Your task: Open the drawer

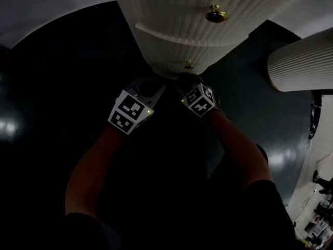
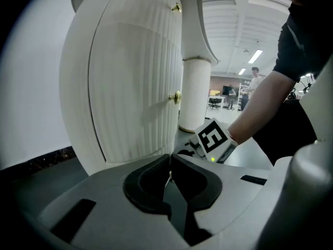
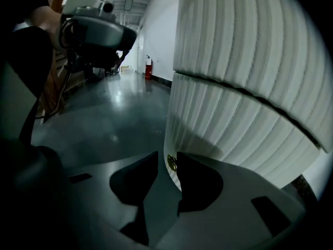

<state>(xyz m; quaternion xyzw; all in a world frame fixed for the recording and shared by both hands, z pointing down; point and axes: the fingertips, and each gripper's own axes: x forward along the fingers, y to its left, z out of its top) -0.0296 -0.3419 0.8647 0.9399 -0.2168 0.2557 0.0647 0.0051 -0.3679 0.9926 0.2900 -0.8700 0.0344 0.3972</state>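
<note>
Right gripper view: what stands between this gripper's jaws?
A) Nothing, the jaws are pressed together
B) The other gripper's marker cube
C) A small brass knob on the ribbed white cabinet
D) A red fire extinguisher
C: the small brass knob on the ribbed white cabinet sits in the gap between the parted jaws of the right gripper, close against one jaw.

Cream, vertically ribbed drawer fronts [image 1: 177, 9] carry brass-gold knobs [image 1: 216, 14] at upper centre; the floor [image 1: 57, 77] is dark glossy grey; marker cubes [image 1: 130, 113] show black-and-white squares.
</note>
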